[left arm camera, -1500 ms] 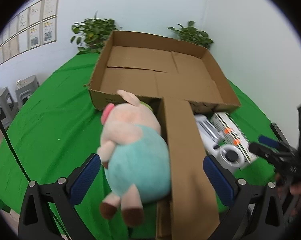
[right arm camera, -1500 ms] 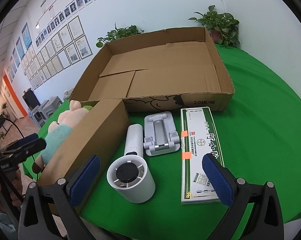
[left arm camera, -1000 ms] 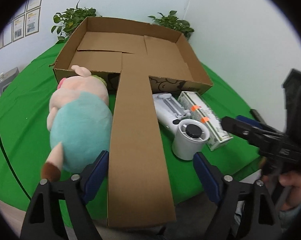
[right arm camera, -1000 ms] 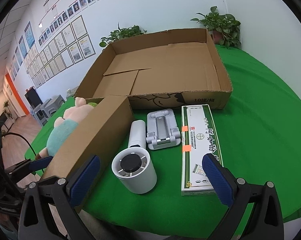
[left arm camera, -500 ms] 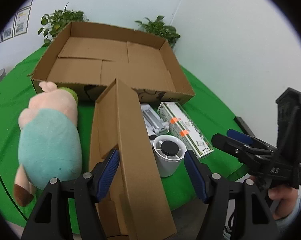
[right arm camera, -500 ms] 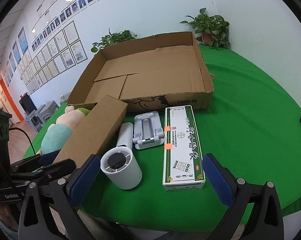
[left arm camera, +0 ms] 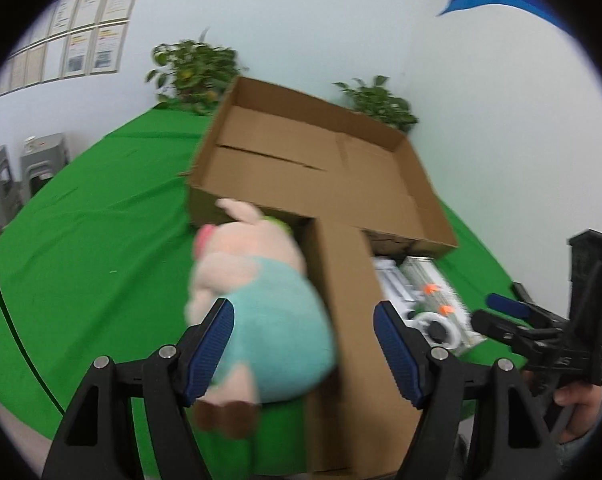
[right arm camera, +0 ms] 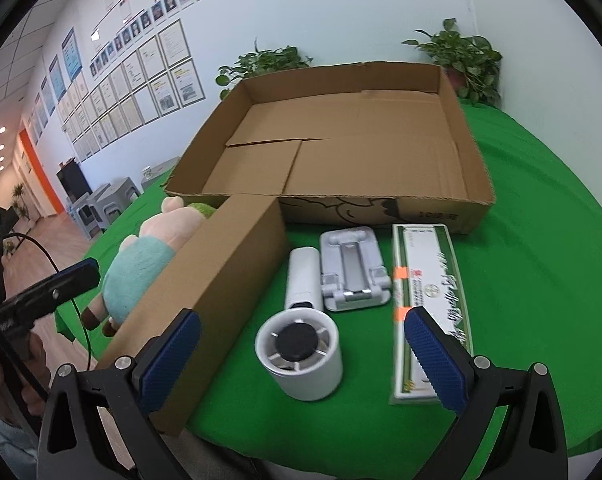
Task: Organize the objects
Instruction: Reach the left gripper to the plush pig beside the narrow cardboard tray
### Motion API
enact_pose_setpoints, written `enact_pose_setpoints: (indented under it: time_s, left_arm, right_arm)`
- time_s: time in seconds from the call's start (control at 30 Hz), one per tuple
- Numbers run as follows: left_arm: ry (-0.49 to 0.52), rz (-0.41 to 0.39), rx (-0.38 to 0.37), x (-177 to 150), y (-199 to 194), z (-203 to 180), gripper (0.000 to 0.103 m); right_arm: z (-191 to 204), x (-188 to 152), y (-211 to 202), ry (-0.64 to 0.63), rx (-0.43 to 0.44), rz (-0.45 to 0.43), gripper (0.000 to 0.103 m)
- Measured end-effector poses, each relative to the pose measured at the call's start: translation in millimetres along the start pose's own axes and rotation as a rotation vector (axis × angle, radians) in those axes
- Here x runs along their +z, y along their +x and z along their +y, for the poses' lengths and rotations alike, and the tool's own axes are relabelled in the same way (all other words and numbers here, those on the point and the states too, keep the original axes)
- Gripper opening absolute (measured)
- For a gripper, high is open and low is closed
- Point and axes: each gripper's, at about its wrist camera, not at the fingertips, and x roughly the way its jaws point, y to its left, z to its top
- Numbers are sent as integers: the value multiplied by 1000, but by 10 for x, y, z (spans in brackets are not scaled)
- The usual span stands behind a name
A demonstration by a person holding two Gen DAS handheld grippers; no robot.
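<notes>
A plush pig with a teal body lies on the green cloth beside a long cardboard flap. My left gripper hovers over both with its jaws opening, and no pad presses on either. Behind them lies the wide, shallow cardboard box. In the right wrist view, the open right gripper hangs above a white handheld fan. Beside the fan are a grey phone stand and a green-and-white carton. The pig lies left of the flap.
The green-covered table drops off close in front and at the right. Two potted plants stand behind the box. Grey stools stand on the floor at the left. A black cable hangs at the left.
The left wrist view has swung back to the left, so the pig and flap now lie between its fingers instead of the flap and fan. The right view has shifted slightly.
</notes>
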Motion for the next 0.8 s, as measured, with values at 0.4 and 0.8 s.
enact_pose_setpoints:
  time_s: [0.4,0.8]
  left_arm:
    - [-98,131,-88,-116,394,365,78]
    - [-83,111,-100,-204,271,357,43]
  right_arm:
    - [408,396,72,-47,220,25,103]
    - [1102,629,289,-164,369,142,103]
